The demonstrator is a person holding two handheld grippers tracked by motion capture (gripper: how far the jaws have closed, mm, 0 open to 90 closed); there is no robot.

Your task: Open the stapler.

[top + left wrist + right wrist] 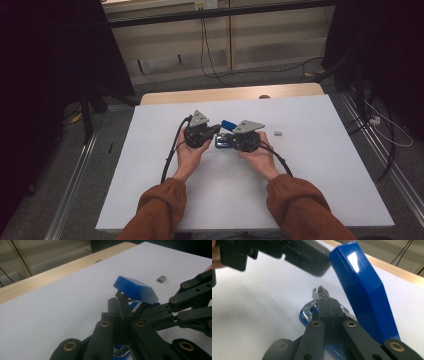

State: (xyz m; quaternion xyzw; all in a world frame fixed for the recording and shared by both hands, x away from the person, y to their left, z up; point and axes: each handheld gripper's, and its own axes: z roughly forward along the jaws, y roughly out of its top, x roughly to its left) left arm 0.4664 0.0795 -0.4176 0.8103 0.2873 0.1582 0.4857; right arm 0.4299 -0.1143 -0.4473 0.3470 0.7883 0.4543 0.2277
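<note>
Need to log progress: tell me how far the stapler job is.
Done: the stapler's blue lid is swung up, baring the metal staple track. In hand: the left gripper and right gripper both work at the opened stapler, jaws together. Left, likely: the block of staples lies apart on the table, not yet loaded.

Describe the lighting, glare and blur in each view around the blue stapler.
High view: dim, dark at both sides; the white table is evenly lit and the stapler small. Left gripper view: the stapler's blue lid is sharp, with soft sheen; the left gripper near the lens is softer. Right gripper view: bright glare streak on the lid; the other gripper at the top is blurred.
</note>
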